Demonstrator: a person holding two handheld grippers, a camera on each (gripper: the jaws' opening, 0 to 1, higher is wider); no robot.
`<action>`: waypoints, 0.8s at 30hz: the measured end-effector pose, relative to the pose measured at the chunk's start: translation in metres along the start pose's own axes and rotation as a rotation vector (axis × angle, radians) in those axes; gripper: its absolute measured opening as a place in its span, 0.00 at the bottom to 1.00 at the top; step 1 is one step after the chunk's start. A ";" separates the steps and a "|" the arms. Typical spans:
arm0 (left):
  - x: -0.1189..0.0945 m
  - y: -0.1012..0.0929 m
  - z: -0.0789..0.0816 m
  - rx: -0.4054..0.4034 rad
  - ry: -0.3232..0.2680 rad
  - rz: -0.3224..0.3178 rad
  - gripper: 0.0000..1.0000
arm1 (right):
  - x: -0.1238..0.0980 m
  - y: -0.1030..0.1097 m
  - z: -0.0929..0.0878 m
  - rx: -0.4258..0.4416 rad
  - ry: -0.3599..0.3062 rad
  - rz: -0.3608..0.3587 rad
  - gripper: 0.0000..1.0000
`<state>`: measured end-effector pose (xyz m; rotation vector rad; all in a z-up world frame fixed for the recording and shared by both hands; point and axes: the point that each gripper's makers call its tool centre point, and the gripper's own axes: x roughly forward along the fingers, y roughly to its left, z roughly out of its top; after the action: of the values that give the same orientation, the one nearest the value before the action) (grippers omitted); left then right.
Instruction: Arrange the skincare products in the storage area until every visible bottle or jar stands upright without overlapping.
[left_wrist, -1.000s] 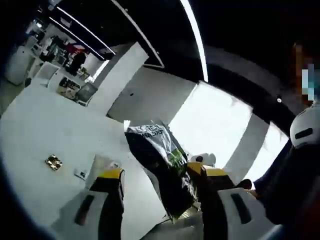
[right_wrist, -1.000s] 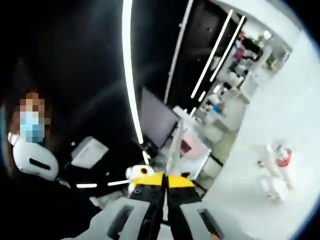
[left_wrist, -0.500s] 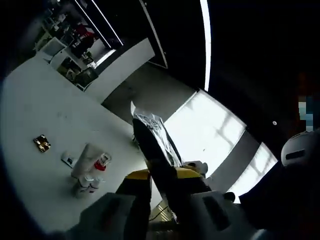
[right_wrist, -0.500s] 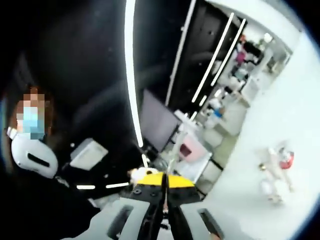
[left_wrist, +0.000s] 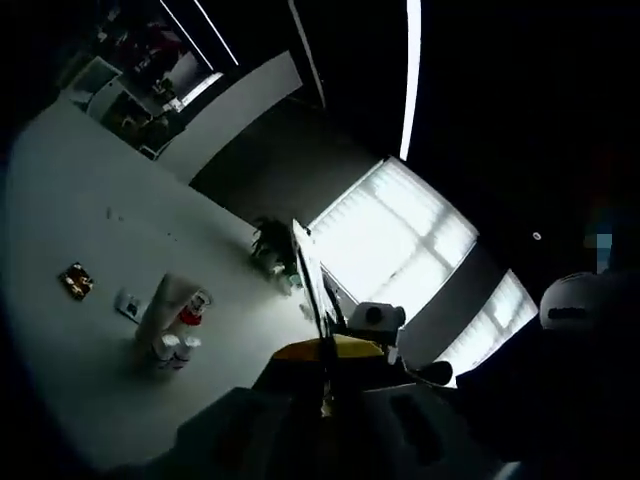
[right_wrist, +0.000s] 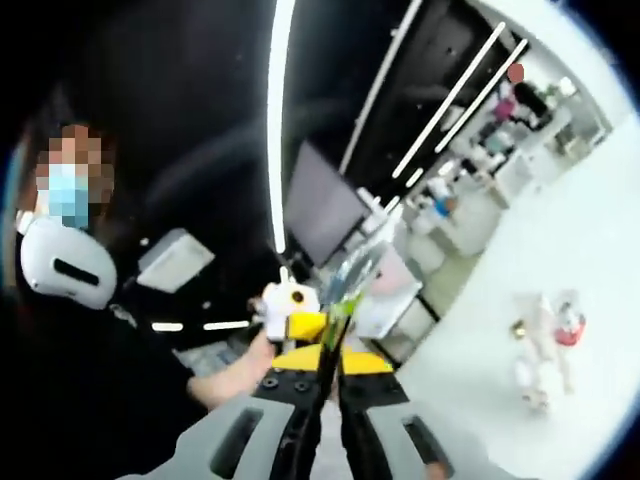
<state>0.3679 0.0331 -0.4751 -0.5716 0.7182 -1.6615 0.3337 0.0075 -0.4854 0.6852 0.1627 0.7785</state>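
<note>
A dark foil packet (left_wrist: 312, 278) shows edge-on in the left gripper view, rising from my left gripper (left_wrist: 325, 352), whose jaws are shut on it. In the right gripper view the same packet (right_wrist: 347, 285) stands between the jaws of my right gripper (right_wrist: 330, 358), also shut on it. Both grippers hold it up in the air, away from the white table (left_wrist: 70, 190). On the table sits a cluster of skincare products: a pale tube (left_wrist: 160, 300), a red-capped bottle (left_wrist: 193, 311) and small white jars (left_wrist: 170, 348). The red-capped bottle (right_wrist: 567, 326) appears far right.
A small dark-and-gold item (left_wrist: 75, 281) and a little white card (left_wrist: 128, 305) lie left of the cluster. A person with a white headset (right_wrist: 65, 275) is close on the left, a hand (right_wrist: 235, 372) below. Desks and shelves stand beyond the table's far edge.
My left gripper went from open around the foil packet to shut on it. The packet has turned from broadside to edge-on. Both views have shifted with the hands.
</note>
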 end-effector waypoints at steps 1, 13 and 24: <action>-0.001 -0.002 -0.002 0.006 0.032 -0.012 0.00 | 0.001 -0.001 0.003 0.016 0.003 0.004 0.00; -0.007 0.005 -0.005 -0.068 0.060 -0.063 0.00 | 0.017 0.007 -0.005 0.106 0.087 0.079 0.01; -0.004 0.011 -0.011 -0.031 -0.012 -0.029 0.07 | 0.017 -0.010 -0.006 0.120 0.036 -0.005 0.00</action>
<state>0.3677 0.0369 -0.4905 -0.6161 0.7309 -1.6753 0.3491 0.0172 -0.4939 0.7845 0.2456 0.7816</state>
